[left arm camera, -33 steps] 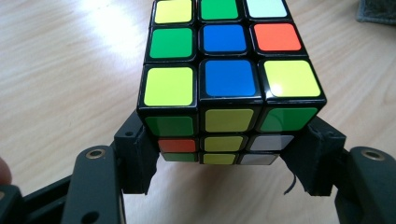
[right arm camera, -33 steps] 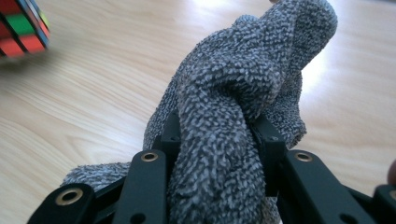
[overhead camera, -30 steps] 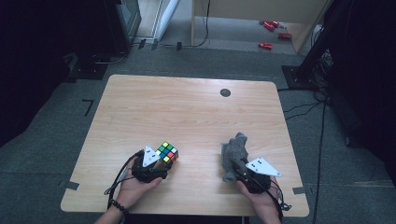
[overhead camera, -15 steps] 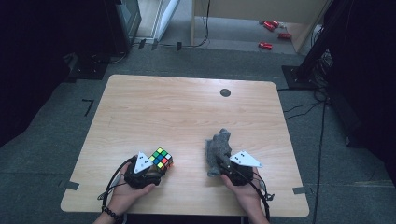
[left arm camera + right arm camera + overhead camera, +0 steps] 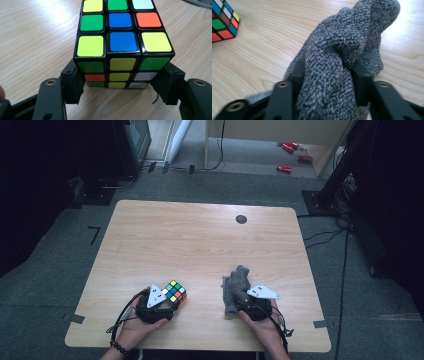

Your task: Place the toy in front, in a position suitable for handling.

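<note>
A scrambled colour cube (image 5: pixel 175 292) (image 5: pixel 120 42) rests on the wooden table (image 5: pixel 200 240) near its front left. My left gripper (image 5: pixel 171 301) (image 5: pixel 120 85) is shut on the cube, its pads pressed against the lower side faces. A crumpled grey cloth (image 5: pixel 235 287) (image 5: pixel 342 45) lies on the table at the front right. It bulges up between the jaws of my right gripper (image 5: pixel 241 302) (image 5: pixel 328 77). Those jaws have just been opening, and both pads still touch the cloth. The right gripper view also has the cube (image 5: pixel 223 22) at its upper left.
A small black round spot (image 5: pixel 241 219) marks the table's far side. Red objects (image 5: pixel 287 168) lie on the floor beyond the table. Dark stands and cables flank the table at both sides.
My right hand has carried the cloth to the left and down onto the table, and its jaws stand wider apart. The left hand and cube have barely shifted.
</note>
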Demonstrator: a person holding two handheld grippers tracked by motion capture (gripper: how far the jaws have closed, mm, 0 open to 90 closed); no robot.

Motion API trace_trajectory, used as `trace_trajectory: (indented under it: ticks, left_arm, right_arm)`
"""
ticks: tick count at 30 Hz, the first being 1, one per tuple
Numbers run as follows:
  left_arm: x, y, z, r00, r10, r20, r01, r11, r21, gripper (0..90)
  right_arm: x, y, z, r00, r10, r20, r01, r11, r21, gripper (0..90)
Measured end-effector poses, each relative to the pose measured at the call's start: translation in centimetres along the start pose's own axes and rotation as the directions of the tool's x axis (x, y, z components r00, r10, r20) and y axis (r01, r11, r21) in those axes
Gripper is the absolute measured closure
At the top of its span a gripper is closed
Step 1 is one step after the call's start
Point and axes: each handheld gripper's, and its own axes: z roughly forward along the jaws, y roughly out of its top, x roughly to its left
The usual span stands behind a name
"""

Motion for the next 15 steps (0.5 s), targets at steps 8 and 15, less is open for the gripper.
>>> trace_trajectory:
  ticks: [8,15]
  left_arm:
    - [0.06,0.02,0.21,0.9996,-0.027,-0.004,0.027,0.9995,0.018,28.1]
    - [0.36,0.33,0.39,0.9975,-0.068,-0.018,0.069,0.9970,0.034,19.2]
  right_arm:
    - [0.13,0.36,-0.14,0.9989,-0.046,0.004,0.046,0.999,-0.002,36.6]
    - [0.20,0.38,0.17,0.9963,-0.084,0.019,0.083,0.995,0.046,62.4]
